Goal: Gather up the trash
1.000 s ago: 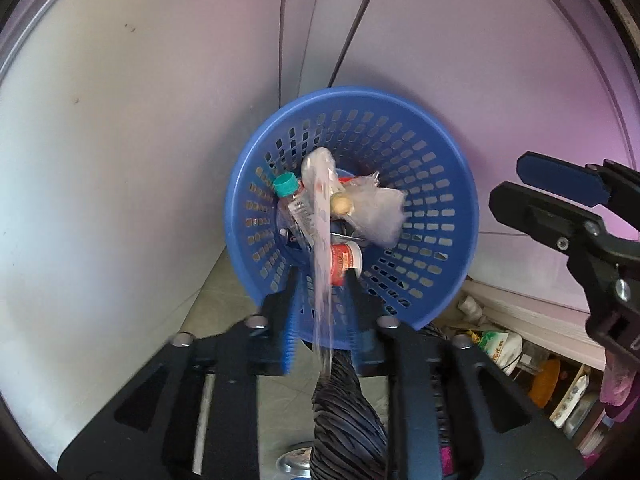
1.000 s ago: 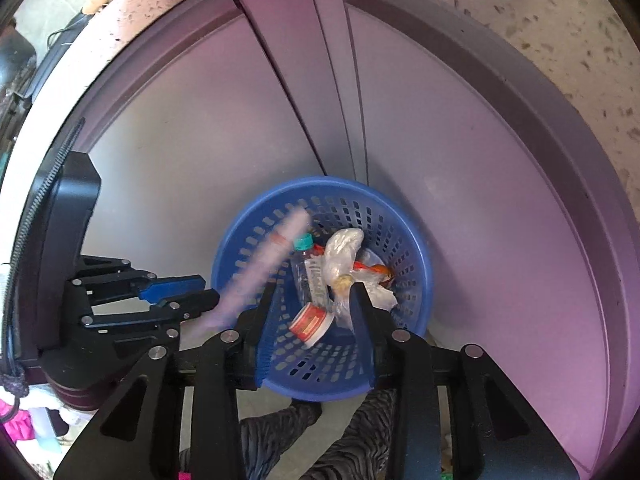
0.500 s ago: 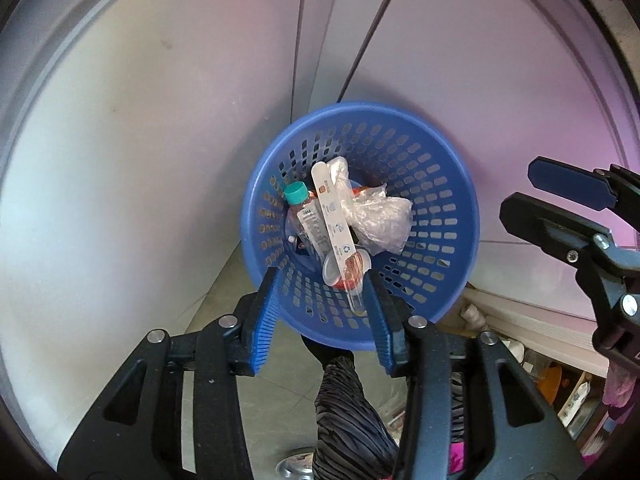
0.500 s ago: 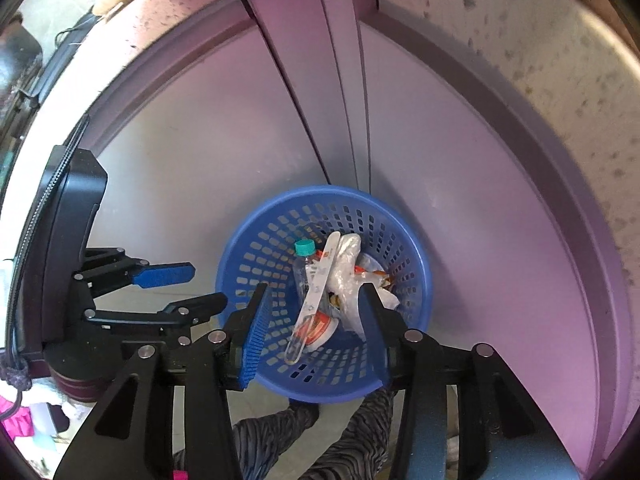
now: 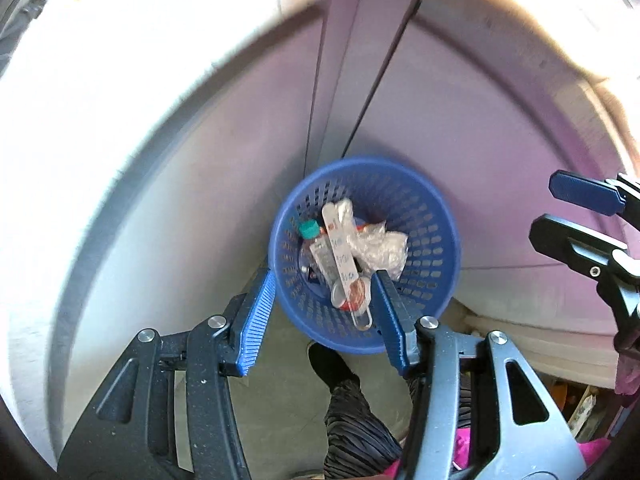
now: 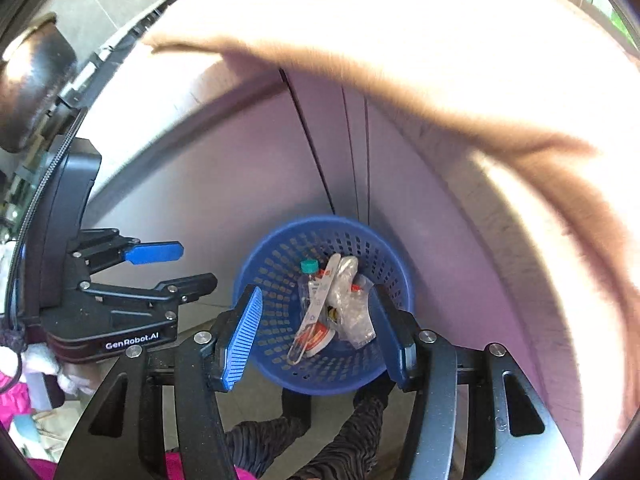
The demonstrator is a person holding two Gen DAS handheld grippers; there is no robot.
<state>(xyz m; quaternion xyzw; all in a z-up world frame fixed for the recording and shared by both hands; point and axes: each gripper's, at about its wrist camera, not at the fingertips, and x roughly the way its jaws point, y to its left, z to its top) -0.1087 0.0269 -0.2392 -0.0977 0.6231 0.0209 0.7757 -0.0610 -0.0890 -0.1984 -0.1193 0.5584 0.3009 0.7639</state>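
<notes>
So, both grippers hanging above the blue basket, pointing nearly straight down into it. Left gripper with jaws about half spread, just been opening, nothing between them but air. Right gripper same deal: jaws just been opening, parted, nothing pinched. Trash all inside the basket: a long white strip lying slantwise on top, a small bottle with a teal cap just left of it, crumpled clear plastic to its right, a red-and-white lid underneath near the front wall. Probably a finished drop. Risk from here: that strip sticking up toward the rim, easy to snag or flick out on another reach in. Basket looks light too, close to the person's feet, so a nudge could tip it.
</notes>
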